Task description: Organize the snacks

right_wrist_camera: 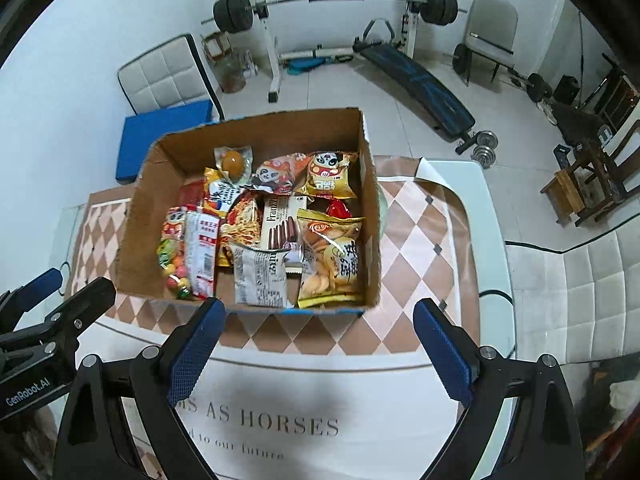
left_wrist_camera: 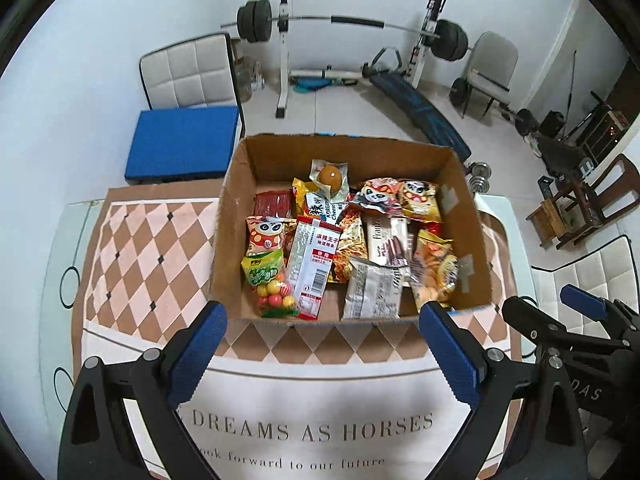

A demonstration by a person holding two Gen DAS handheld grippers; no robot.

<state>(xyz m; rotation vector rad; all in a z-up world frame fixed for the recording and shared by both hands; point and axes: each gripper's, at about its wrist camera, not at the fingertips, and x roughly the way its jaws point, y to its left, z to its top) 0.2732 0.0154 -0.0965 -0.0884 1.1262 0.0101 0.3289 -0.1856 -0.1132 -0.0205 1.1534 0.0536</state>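
An open cardboard box (left_wrist_camera: 236, 200) stands on the table and holds several snack packets. Among them are a candy bag (left_wrist_camera: 268, 284), a white and red packet (left_wrist_camera: 312, 264), a silver packet (left_wrist_camera: 374, 288) and a chip bag (left_wrist_camera: 436, 268). My left gripper (left_wrist_camera: 322, 316) is open and empty, just in front of the box's near wall. My right gripper (right_wrist_camera: 318, 312) is open and empty, also at the near wall of the box (right_wrist_camera: 132, 232). The silver packet (right_wrist_camera: 262, 276) and the chip bag (right_wrist_camera: 332, 260) lie nearest it.
A checkered cloth with lettering (left_wrist_camera: 152, 264) covers the white table (right_wrist_camera: 480, 216). A blue cushion (left_wrist_camera: 184, 144) lies on a chair behind. A barbell rack (left_wrist_camera: 284, 40) and bench (left_wrist_camera: 416, 108) stand on the floor beyond. A white padded seat (right_wrist_camera: 580, 300) is at the right.
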